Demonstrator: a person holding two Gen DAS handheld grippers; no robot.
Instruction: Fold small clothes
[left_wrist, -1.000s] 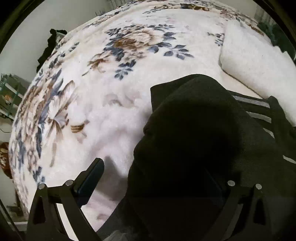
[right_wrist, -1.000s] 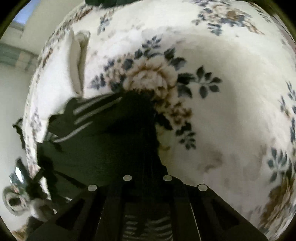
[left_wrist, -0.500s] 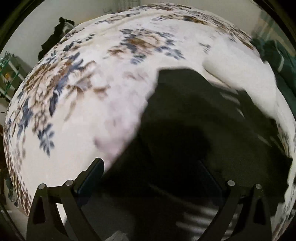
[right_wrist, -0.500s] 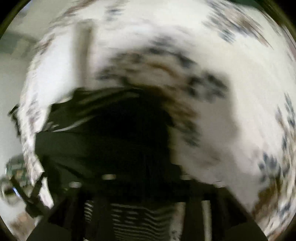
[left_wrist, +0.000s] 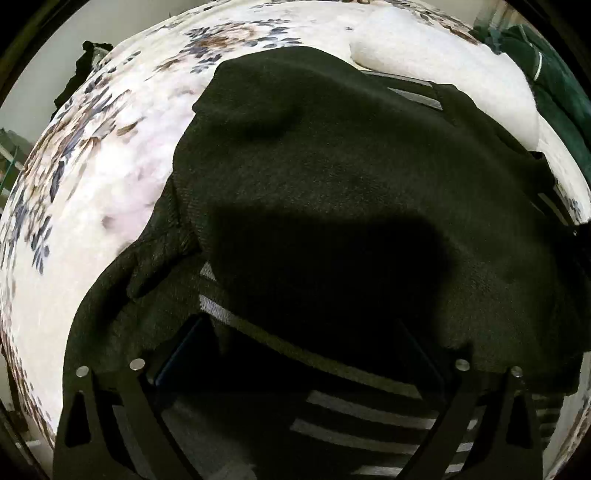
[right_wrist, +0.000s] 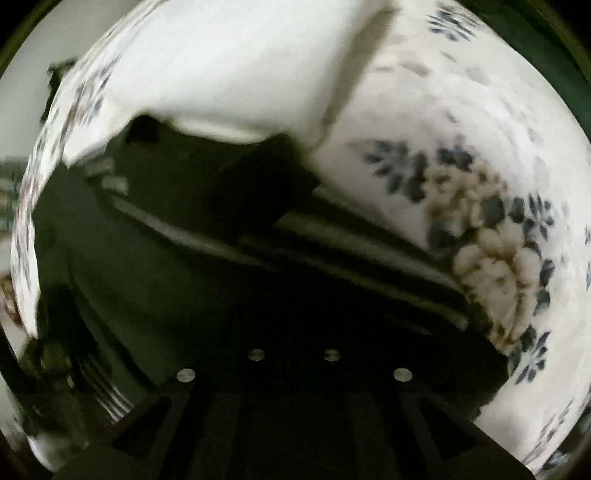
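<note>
A black garment with grey-white stripes (left_wrist: 332, 177) lies on a white floral blanket (left_wrist: 110, 155); its top layer is folded over the striped layer below. My left gripper (left_wrist: 295, 332) hangs low over the near edge of the garment with its jaws wide apart and nothing between them. In the right wrist view the garment (right_wrist: 177, 266) fills the lower left, blurred. My right gripper (right_wrist: 293, 350) has its jaws close together and dark cloth runs into them.
A white folded cloth or pillow (left_wrist: 424, 55) lies beyond the garment and also shows in the right wrist view (right_wrist: 229, 74). Dark green fabric (left_wrist: 554, 81) lies at the far right. Dark clothes (left_wrist: 79, 70) hang at the blanket's far left edge.
Both grippers have moved forward over the garment, and it now fills most of each view. The black top layer has been carried over the striped part. The left jaws stay open.
</note>
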